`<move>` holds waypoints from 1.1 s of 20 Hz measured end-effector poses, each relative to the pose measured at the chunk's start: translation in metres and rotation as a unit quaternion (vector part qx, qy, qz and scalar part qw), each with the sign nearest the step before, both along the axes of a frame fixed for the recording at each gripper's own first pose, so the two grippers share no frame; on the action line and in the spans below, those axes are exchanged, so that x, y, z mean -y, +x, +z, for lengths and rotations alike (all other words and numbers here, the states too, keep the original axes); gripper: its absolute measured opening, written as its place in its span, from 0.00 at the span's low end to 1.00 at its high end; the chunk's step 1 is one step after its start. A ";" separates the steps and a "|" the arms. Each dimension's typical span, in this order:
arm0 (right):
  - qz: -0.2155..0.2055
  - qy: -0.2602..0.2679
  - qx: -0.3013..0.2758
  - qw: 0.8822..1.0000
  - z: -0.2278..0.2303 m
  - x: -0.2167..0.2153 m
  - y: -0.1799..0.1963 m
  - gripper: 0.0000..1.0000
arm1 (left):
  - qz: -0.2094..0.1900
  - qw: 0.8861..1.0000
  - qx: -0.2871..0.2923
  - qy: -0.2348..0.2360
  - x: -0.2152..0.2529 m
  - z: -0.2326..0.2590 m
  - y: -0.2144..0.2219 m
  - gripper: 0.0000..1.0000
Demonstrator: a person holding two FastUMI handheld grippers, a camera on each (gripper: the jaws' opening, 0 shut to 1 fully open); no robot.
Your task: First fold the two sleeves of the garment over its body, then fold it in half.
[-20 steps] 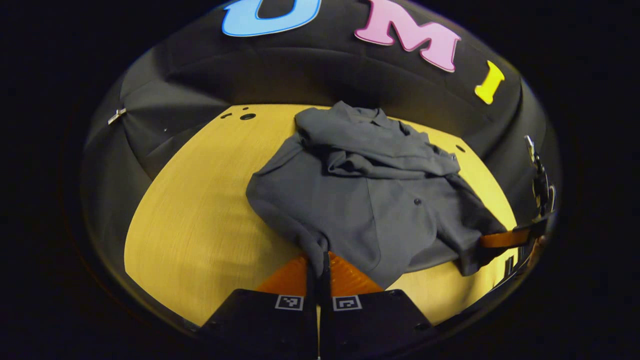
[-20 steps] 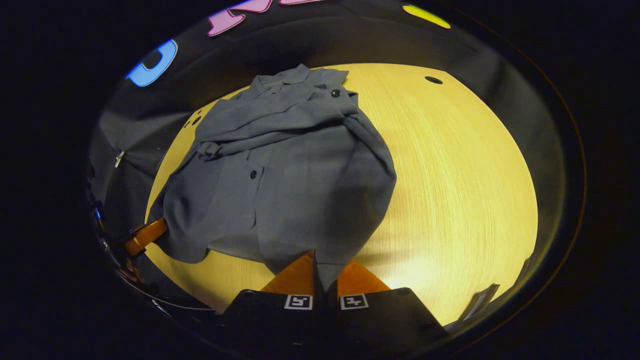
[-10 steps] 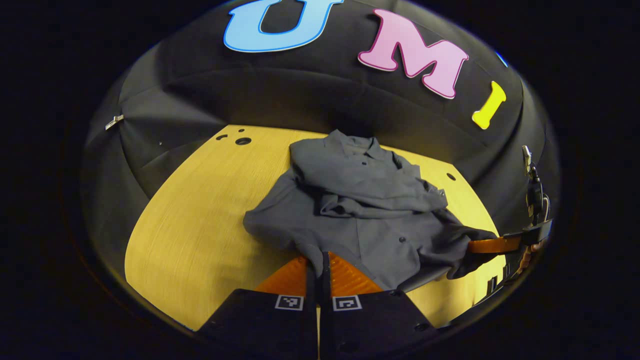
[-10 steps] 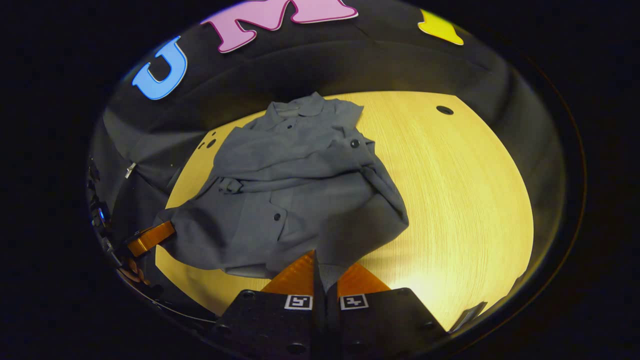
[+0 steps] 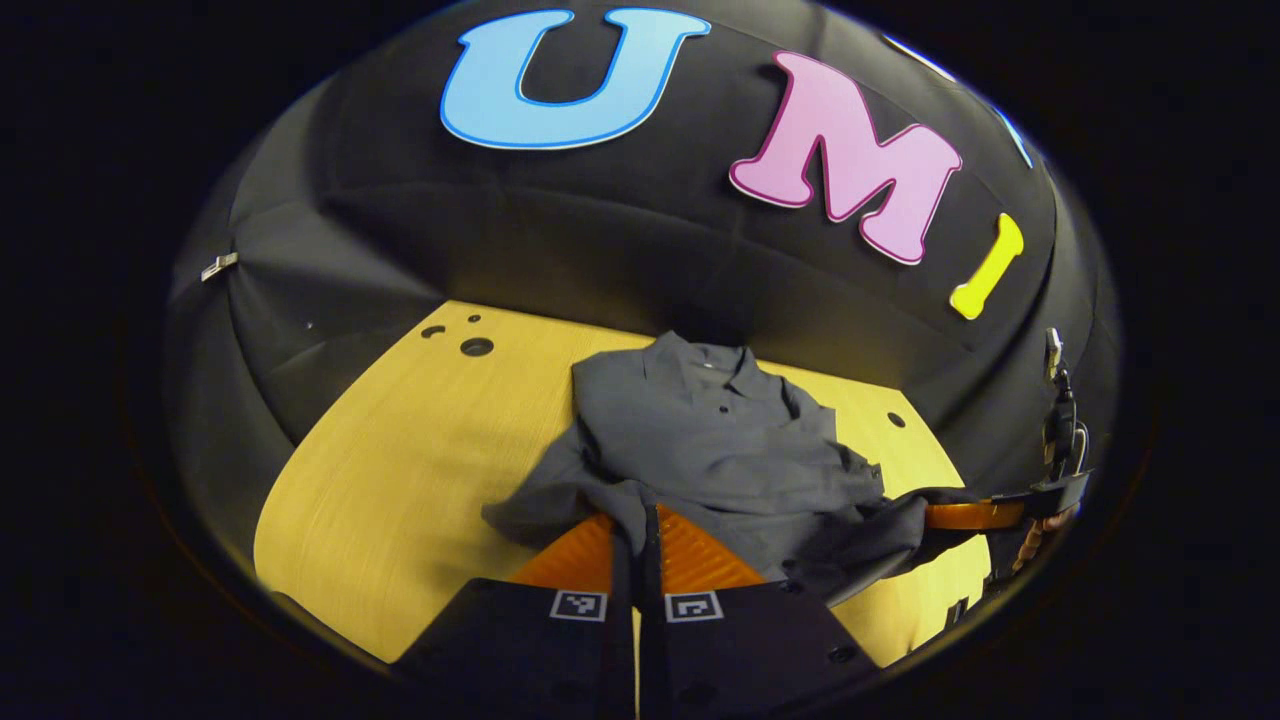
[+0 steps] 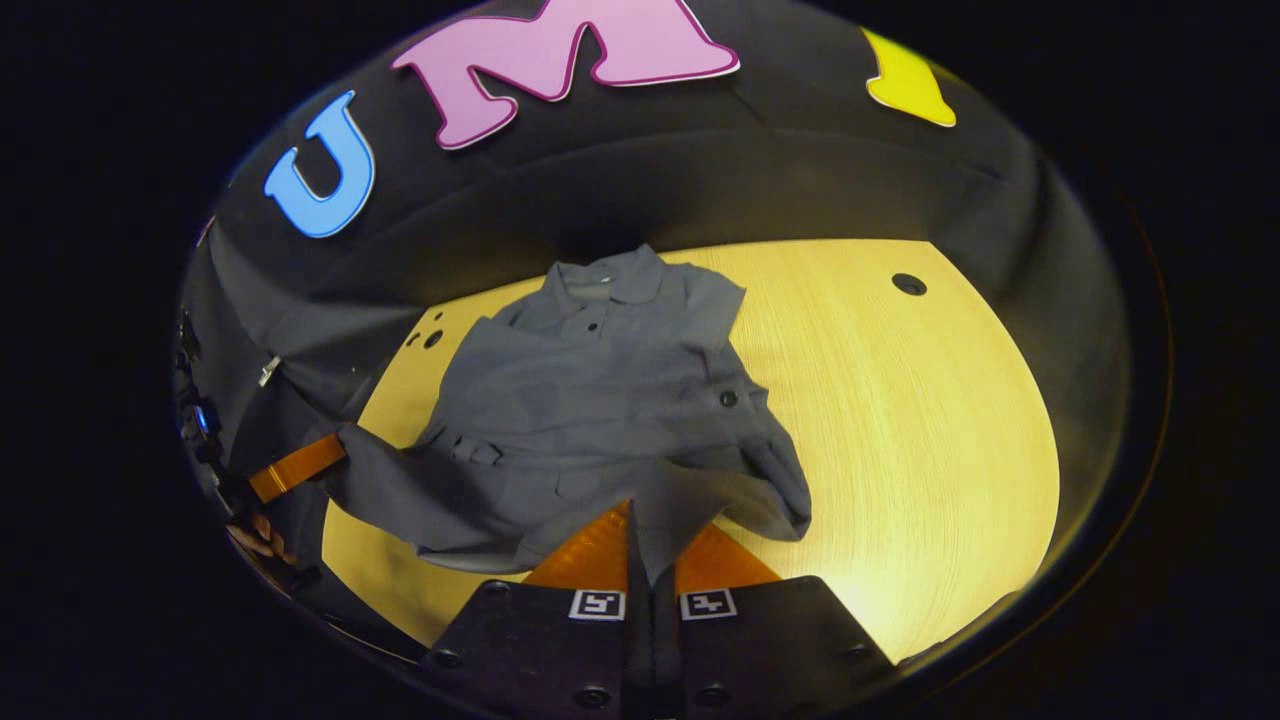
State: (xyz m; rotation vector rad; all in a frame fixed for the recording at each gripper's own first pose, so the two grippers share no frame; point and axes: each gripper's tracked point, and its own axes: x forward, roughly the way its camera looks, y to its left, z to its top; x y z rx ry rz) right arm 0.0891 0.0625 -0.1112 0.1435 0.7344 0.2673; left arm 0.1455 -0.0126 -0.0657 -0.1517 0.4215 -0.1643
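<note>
A grey button-up shirt lies on the yellow wooden table, collar toward the booth wall, both sleeves folded across its chest. My left gripper is shut on the shirt's bottom hem at one corner, and the hem is raised off the table. My right gripper is shut on the hem's other corner of the shirt, also lifted. In the left gripper view the right gripper shows at the right edge with cloth in it. The left gripper appears at the left in the right gripper view.
The table has small round holes near its far corners. Black cloth wall rises close behind the collar. Bare tabletop lies to the left of the shirt in the left gripper view and to its right in the right gripper view.
Both grippers have lifted the shirt's hem and carried it forward toward the collar. The lower body of the shirt now bunches and folds over, and both views tilt up toward the wall.
</note>
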 end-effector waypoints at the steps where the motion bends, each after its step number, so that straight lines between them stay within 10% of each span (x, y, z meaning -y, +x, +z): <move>1: -0.002 0.002 0.005 1.000 0.005 0.000 0.009 0.05 | -0.002 1.000 0.006 0.001 0.001 0.006 0.008 0.07; 22: -0.029 -0.005 0.117 0.993 0.058 -0.014 0.225 0.05 | 0.031 0.994 0.101 -0.018 -0.008 0.043 0.236 0.06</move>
